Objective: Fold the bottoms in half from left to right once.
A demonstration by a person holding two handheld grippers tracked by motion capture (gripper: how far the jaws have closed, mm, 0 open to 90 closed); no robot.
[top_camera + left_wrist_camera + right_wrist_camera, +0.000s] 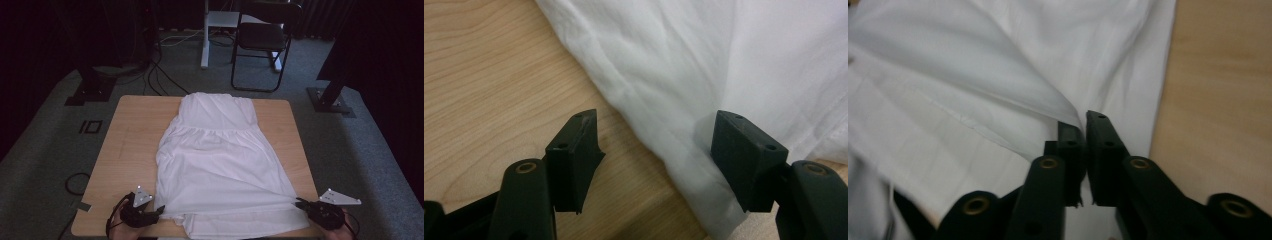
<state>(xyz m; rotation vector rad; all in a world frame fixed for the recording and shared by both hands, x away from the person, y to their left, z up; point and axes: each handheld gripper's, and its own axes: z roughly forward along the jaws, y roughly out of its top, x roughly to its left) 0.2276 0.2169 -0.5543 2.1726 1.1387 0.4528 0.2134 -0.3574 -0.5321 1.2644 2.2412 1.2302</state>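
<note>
Dress (215, 160) of plain white cloth lies flat on the wooden table (130, 135), its long axis running from the near edge to the far edge. The narrow bodice points toward the far edge; the wide skirt spreads toward the near edge, and its hem reaches that edge between the two near corners.

At the near left corner the left gripper (161, 209) sits at the skirt's side edge. In the left gripper view its jaws stand wide apart, released, one over bare wood and the other against the cloth, with the skirt's edge lying loose between them.

Toward the near right corner the right gripper (300, 202) meets the skirt's other side. In the right gripper view its jaws are clenched nearly together, pinching a fold of the white cloth (998, 100) that rises in a ridge up to them.

No label or writing can be read on the dress.
</note>
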